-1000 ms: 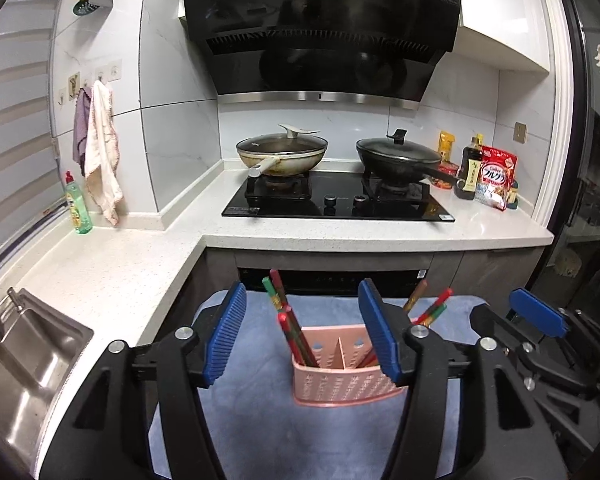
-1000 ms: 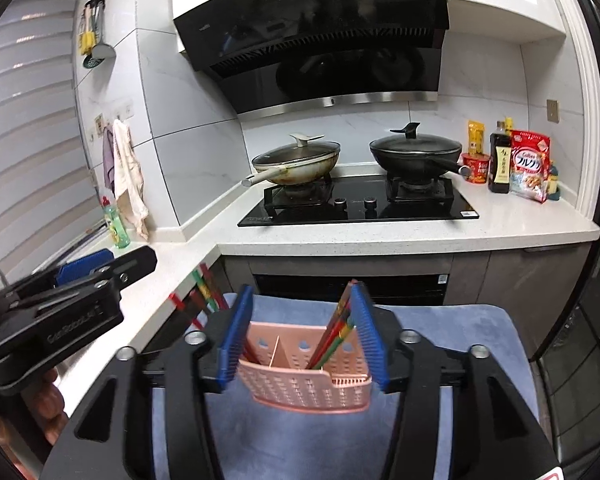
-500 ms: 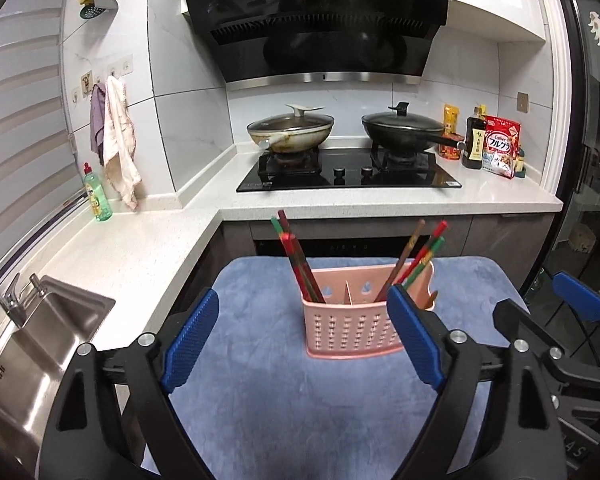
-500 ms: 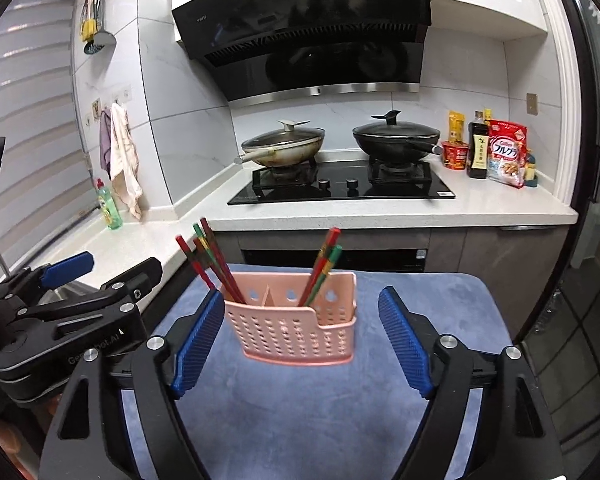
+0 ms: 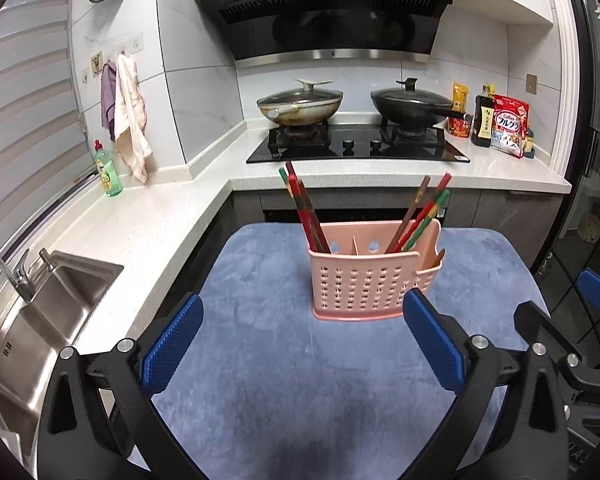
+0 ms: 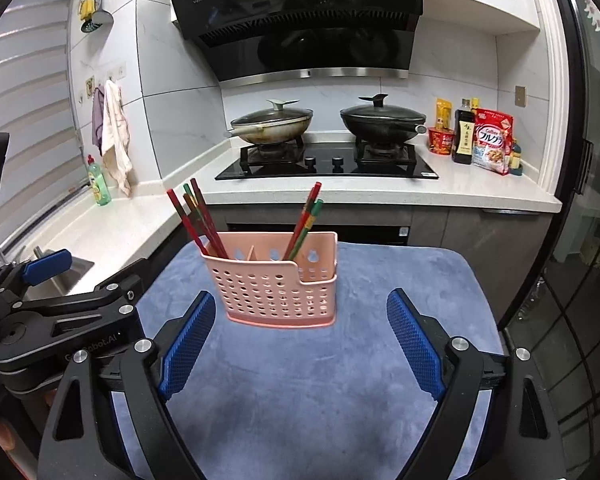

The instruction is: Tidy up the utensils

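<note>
A pink perforated utensil holder (image 5: 364, 284) stands upright on a blue mat (image 5: 284, 392); it also shows in the right wrist view (image 6: 276, 288). Several red and green chopsticks (image 5: 304, 208) lean in its left compartment and more chopsticks (image 5: 424, 212) in its right one. In the right wrist view the left bunch of chopsticks (image 6: 198, 220) and the right bunch of chopsticks (image 6: 306, 220) show too. My left gripper (image 5: 300, 344) is open and empty, short of the holder. My right gripper (image 6: 300, 344) is open and empty, also short of it.
White counter (image 5: 140, 216) with a steel sink (image 5: 40, 312) on the left. Hob with two lidded pans (image 5: 300, 106) behind. Bottles and a cereal bag (image 5: 508, 124) at the back right. Green soap bottle (image 5: 108, 168) by the wall. A glass door (image 6: 592, 240) on the right.
Both grippers have drawn back from the holder and their jaws have opened wider. The holder now stands free on the mat.
</note>
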A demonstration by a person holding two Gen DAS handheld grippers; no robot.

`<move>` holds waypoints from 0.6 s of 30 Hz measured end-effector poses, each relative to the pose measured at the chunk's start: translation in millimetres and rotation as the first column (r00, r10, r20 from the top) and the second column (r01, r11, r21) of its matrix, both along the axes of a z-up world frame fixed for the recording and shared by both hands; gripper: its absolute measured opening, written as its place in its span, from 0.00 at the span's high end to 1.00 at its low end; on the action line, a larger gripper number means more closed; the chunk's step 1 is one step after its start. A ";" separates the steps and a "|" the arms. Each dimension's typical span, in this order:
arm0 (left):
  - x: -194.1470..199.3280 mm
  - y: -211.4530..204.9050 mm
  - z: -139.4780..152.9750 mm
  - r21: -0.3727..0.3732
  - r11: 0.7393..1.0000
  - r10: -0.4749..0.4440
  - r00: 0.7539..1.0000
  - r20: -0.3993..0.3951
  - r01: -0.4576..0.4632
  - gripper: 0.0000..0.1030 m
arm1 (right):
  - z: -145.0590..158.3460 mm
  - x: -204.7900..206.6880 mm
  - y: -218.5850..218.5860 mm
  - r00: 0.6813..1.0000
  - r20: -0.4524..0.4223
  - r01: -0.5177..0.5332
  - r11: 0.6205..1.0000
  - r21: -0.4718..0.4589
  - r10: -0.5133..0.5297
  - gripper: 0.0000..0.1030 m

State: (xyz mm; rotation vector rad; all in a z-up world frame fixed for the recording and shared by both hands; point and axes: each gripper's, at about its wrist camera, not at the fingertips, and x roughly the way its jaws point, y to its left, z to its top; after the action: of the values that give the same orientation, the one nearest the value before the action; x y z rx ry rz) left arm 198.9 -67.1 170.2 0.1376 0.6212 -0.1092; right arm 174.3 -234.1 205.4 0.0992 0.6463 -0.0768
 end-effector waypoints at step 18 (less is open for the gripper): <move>-7.7 7.2 -30.2 -0.004 1.000 0.022 0.997 -0.079 -0.022 0.07 | -20.8 -11.4 2.3 0.998 -0.056 0.016 0.999 -0.030 -0.018 0.06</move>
State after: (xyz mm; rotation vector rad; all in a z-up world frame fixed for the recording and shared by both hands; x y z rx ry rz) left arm 191.1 -59.9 140.0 0.1222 0.7008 -0.0950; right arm 162.9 -231.7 184.6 0.0739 0.7000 -0.1056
